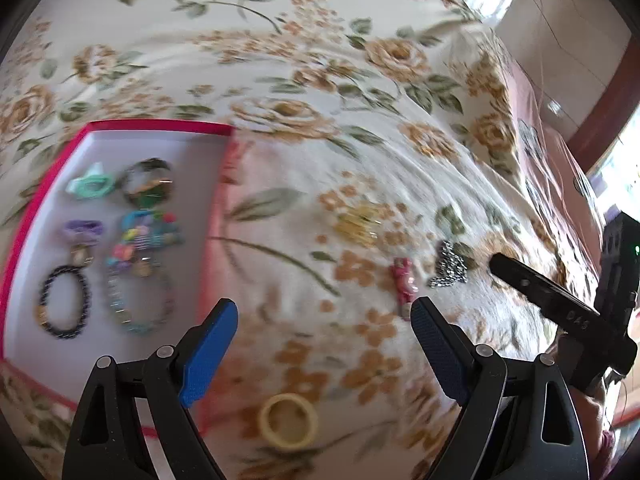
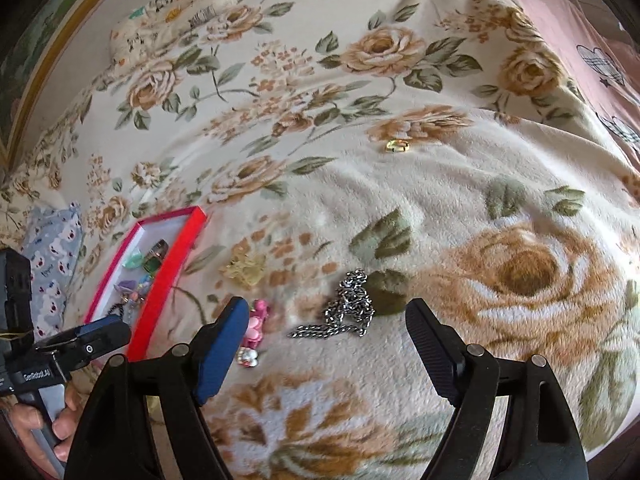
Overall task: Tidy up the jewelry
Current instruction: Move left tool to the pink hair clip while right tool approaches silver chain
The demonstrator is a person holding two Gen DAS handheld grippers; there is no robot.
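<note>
A yellow ring [image 1: 288, 426] lies nearest on the floral bed blanket [image 1: 280, 60], between the left gripper [image 1: 324, 354] jaws (apart, empty). Red box [image 1: 24, 232] left; silver chain [image 2: 346, 308], lengthwise near-left to far-right, before the right gripper [image 2: 326, 354], likewise apart.

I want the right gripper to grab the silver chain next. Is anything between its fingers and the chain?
Nothing visible. The right gripper hangs open over the blanket, and the chain lies just ahead between its fingers. The pink clip lies off by the left finger, clear of the chain.
</note>
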